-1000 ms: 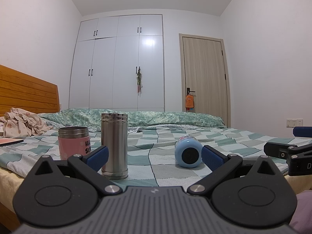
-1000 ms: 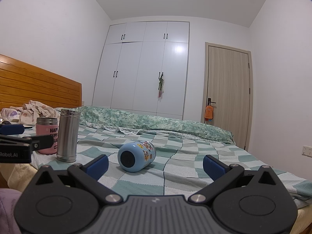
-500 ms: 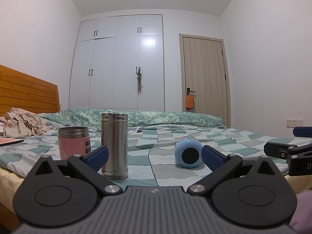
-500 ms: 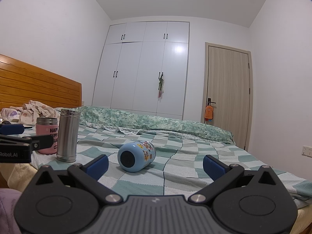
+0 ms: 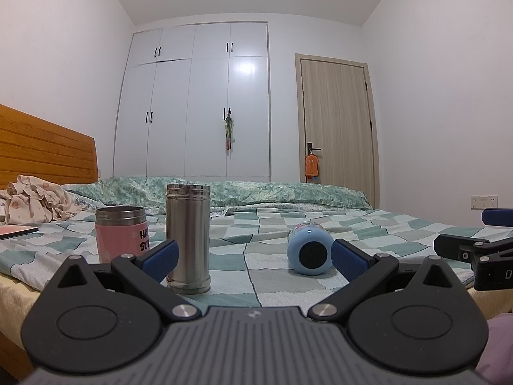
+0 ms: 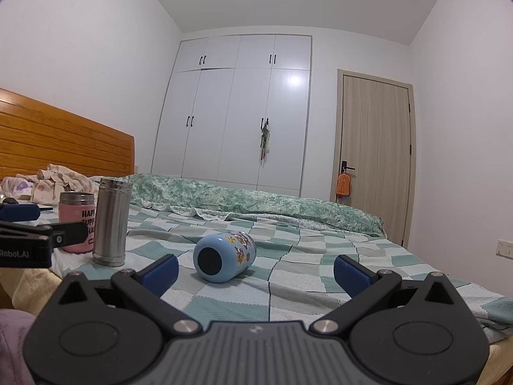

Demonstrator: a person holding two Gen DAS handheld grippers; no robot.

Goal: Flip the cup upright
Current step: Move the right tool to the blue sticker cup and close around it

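Note:
A light blue cup (image 6: 223, 255) with cartoon stickers lies on its side on the checked bedspread, its round dark end facing me. It also shows in the left wrist view (image 5: 309, 249), just inside the right finger. My right gripper (image 6: 255, 271) is open and empty, a short way in front of the cup. My left gripper (image 5: 253, 258) is open and empty, level with the bed's near edge. The left gripper shows at the left edge of the right wrist view (image 6: 35, 240), and the right gripper at the right edge of the left wrist view (image 5: 474, 250).
A tall steel flask (image 5: 188, 237) and a pink mug (image 5: 121, 234) with a steel rim stand upright left of the cup. Crumpled clothes (image 5: 35, 200) lie by the wooden headboard (image 5: 41, 154). A folded green quilt (image 6: 256, 202) lies across the far side of the bed.

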